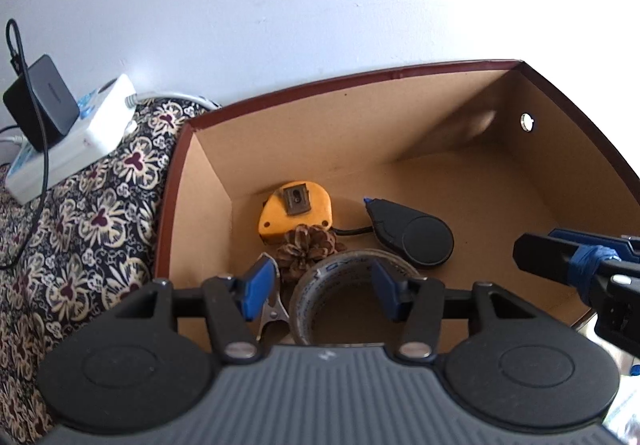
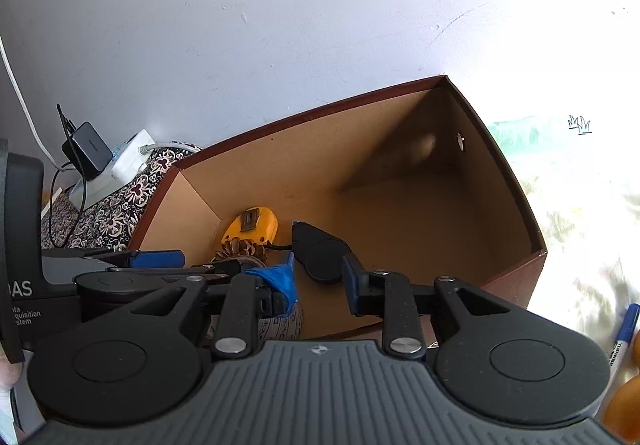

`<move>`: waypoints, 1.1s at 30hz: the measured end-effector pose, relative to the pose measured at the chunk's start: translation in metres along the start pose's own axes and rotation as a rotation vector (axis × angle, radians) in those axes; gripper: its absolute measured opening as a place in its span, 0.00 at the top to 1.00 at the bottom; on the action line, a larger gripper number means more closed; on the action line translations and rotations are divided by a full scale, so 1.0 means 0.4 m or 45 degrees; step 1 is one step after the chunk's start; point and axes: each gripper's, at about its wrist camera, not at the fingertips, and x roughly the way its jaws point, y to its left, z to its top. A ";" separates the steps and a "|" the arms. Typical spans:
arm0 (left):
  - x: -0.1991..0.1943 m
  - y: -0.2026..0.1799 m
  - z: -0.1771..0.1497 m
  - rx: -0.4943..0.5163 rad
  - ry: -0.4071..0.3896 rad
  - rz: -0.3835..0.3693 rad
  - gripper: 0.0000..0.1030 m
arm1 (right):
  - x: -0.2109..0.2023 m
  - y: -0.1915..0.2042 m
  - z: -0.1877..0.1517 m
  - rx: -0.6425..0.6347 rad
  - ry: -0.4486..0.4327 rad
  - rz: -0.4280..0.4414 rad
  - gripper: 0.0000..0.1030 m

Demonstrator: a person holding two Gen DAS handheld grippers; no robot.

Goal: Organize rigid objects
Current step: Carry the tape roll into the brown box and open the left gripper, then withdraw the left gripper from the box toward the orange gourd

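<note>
Cardboard box point(image 1: 400, 149): holds tape roll point(image 1: 344, 285), pine cone point(image 1: 306, 247), yellow tape measure point(image 1: 294, 213). Left gripper point(image 1: 320, 285) released astride roll; lift clear without snagging. Right gripper point(image 2: 318, 281) parted, empty.

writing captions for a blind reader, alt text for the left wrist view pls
An open cardboard box holds a yellow tape measure, pine cone, tape roll and black gadget. The left claw hangs open above the roll.
</note>
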 end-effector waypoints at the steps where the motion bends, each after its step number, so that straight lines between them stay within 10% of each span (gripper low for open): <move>1: 0.000 -0.001 -0.001 0.001 0.000 0.000 0.47 | -0.003 -0.002 -0.002 0.005 -0.011 0.000 0.92; 33: -0.034 -0.035 -0.010 0.020 -0.052 -0.068 0.46 | -0.095 0.022 -0.054 -0.061 -0.220 0.074 0.91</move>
